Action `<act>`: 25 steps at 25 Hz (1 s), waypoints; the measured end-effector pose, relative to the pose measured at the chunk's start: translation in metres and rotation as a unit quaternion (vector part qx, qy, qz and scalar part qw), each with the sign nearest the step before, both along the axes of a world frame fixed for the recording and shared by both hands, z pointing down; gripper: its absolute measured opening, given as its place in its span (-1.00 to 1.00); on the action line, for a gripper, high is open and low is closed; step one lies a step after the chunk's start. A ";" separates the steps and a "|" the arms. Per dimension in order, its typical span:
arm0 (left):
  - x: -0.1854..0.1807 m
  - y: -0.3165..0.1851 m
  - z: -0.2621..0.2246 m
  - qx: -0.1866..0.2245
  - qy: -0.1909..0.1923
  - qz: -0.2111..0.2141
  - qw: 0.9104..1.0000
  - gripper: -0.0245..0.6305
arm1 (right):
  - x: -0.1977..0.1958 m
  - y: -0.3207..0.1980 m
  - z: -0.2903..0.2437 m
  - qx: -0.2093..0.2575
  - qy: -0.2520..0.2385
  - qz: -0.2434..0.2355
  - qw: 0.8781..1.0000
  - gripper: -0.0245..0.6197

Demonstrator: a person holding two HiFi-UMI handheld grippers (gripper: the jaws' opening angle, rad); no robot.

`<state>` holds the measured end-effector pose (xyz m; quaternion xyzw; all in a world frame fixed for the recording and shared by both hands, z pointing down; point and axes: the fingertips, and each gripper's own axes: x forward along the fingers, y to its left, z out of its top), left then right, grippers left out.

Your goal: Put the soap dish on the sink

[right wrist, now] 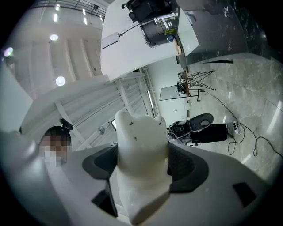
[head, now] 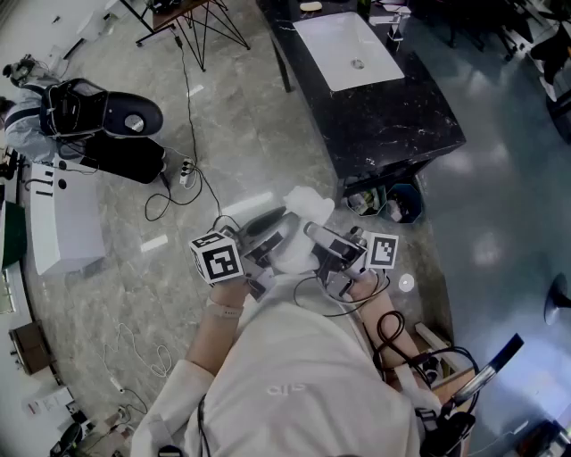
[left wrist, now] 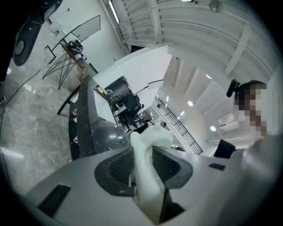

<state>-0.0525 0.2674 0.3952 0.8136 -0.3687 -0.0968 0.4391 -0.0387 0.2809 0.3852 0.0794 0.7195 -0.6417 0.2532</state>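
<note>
The white soap dish [head: 308, 207] hangs in front of the person's chest, well above the marble floor, held from both sides. My left gripper [head: 272, 241] is shut on a thin edge of the soap dish [left wrist: 148, 163], and the pads press it from both sides. My right gripper [head: 318, 236] is shut on a broad part of the soap dish [right wrist: 141, 150], which fills the gap between its jaws. The white sink basin [head: 348, 49] is set in a black counter [head: 393, 116], far ahead of both grippers at the upper right.
A black tripod stand [head: 192, 22] is at the back. An open black case [head: 103, 112] lies on the floor at left, with a power strip and cables [head: 186, 171] beside it. A white box [head: 67, 223] stands at far left. A bin [head: 401, 203] sits by the counter's near end.
</note>
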 end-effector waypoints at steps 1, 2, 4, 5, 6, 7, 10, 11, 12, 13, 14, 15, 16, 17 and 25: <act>0.005 -0.001 0.000 0.001 0.001 0.005 1.000 -0.52 | 0.005 0.000 0.000 0.000 0.000 0.005 1.000 0.20; 0.009 -0.001 0.000 0.003 0.003 0.009 1.000 -0.52 | 0.009 -0.001 -0.001 0.000 0.000 0.011 1.000 0.20; 0.017 -0.002 0.001 0.008 0.012 0.016 1.000 -0.52 | 0.018 -0.001 -0.001 0.001 -0.001 0.020 1.000 0.20; 0.021 -0.002 0.002 0.009 0.014 0.020 1.000 -0.52 | 0.021 -0.001 -0.001 0.001 -0.001 0.025 1.000 0.20; 0.025 -0.003 0.002 0.008 0.013 0.024 1.000 -0.52 | 0.025 -0.002 -0.001 0.001 0.000 0.029 1.000 0.20; 0.029 -0.004 0.002 0.007 0.013 0.029 0.999 -0.52 | 0.029 -0.003 0.000 0.001 0.002 0.034 0.999 0.20; 0.037 -0.013 0.003 0.008 0.020 0.041 0.999 -0.52 | 0.037 -0.011 0.000 0.001 0.008 0.046 0.999 0.20; 0.037 -0.014 0.003 0.010 0.025 0.045 0.999 -0.52 | 0.037 -0.012 -0.001 0.000 0.010 0.051 0.999 0.20; 0.036 -0.014 0.003 0.011 0.030 0.049 0.998 -0.52 | 0.035 -0.011 -0.002 -0.001 0.012 0.056 0.998 0.20; 0.033 -0.011 0.002 0.012 0.034 0.054 0.998 -0.52 | 0.033 -0.009 -0.003 -0.001 0.015 0.061 0.998 0.20; 0.030 -0.009 0.002 0.012 0.035 0.059 0.998 -0.52 | 0.030 -0.006 -0.003 0.000 0.018 0.066 0.998 0.20; 0.028 -0.007 0.003 0.012 0.035 0.064 0.997 -0.52 | 0.027 -0.004 -0.001 0.001 0.021 0.071 0.997 0.20; 0.026 -0.009 0.006 0.011 0.036 0.069 0.997 -0.52 | 0.025 -0.006 0.002 0.002 0.023 0.075 0.997 0.20; 0.025 -0.016 0.011 0.011 0.039 0.074 0.996 -0.52 | 0.023 -0.013 0.007 0.002 0.026 0.080 0.996 0.20; 0.016 -0.143 0.032 -0.019 0.044 0.126 0.991 -0.52 | 0.013 -0.140 0.029 -0.027 0.044 0.130 0.990 0.20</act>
